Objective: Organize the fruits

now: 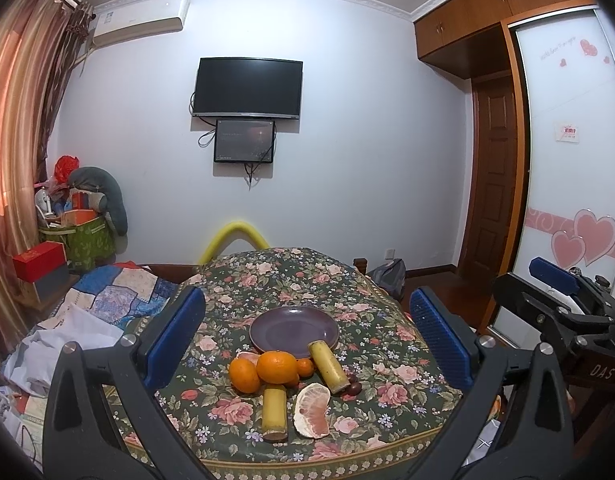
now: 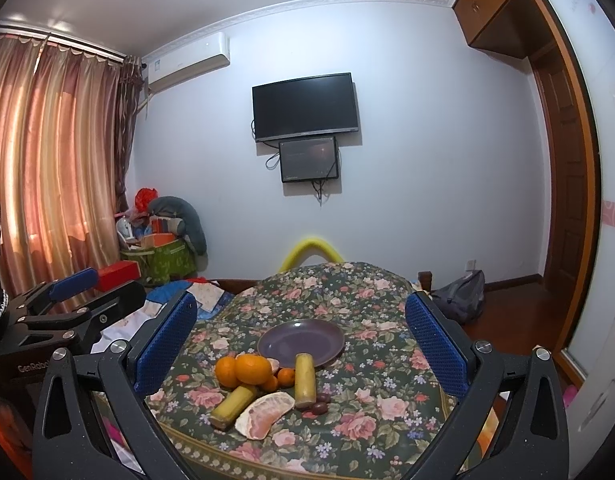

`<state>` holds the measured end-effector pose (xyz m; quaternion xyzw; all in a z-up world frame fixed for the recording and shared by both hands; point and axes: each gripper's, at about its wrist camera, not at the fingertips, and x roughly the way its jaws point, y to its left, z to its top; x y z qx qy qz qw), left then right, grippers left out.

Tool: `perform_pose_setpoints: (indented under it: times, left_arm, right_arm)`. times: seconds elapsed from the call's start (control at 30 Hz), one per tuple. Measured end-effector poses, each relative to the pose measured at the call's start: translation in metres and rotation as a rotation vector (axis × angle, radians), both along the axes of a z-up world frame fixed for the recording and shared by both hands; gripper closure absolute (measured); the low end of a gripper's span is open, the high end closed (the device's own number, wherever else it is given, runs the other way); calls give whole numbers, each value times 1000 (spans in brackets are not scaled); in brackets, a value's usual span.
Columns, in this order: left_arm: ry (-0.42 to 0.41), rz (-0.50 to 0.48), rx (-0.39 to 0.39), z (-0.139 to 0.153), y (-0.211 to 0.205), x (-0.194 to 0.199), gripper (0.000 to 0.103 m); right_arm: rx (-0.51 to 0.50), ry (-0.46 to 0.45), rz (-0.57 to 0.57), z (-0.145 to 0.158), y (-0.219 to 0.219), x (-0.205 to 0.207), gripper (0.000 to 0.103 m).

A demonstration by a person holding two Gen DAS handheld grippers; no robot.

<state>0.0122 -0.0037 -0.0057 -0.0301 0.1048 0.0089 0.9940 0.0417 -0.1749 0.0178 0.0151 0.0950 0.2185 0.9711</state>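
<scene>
Your left tool (image 1: 303, 328) hangs above the near edge of the table (image 1: 387, 344) with its blue pads spread wide and nothing between them. Your right tool (image 2: 301, 330) is released the same way, jaws far apart and gripping nothing; in the left view it shows off to the right side, beyond the table's edge.

The table wears a dark flowered cloth. On it, toward the middle, sits a purple plate (image 1: 294, 328) with nothing on it. The fruit lies in a loose cluster just in front of the plate, on the cloth. A large orange (image 1: 277, 367) sits in the centre of the cluster, touching a second orange (image 1: 244, 375) on its left. A small tangerine (image 1: 305, 367) is tucked behind the large orange on its right. One yellow-green cane piece (image 1: 326, 365) lies with its far end touching the plate's near rim. The other cane piece (image 1: 274, 411) lies nearer you, pointing toward the oranges. Just beside it on the right rests a peeled grapefruit wedge (image 1: 312, 411). Two small dark red fruits (image 1: 353, 387) lie at the near end of the first cane piece.

Behind the table, a television (image 1: 247, 87) hangs on the wall with a smaller screen (image 1: 244, 141) under it.
</scene>
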Motion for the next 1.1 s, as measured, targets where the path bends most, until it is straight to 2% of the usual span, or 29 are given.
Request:
perform_pose_setpoints:
  times: [0.53, 0.83, 1.1]
  left_arm:
    - [33, 14, -8, -8, 7, 14, 0]
    - [114, 18, -28, -25, 21, 46, 0]
    - [189, 41, -20, -54, 36, 84, 0]
  right_arm:
    - [-7, 24, 6, -6, 3, 8, 0]
    - [-42, 67, 5, -20, 11, 30, 0]
    - [-94, 164, -1, -48, 21, 72, 0]
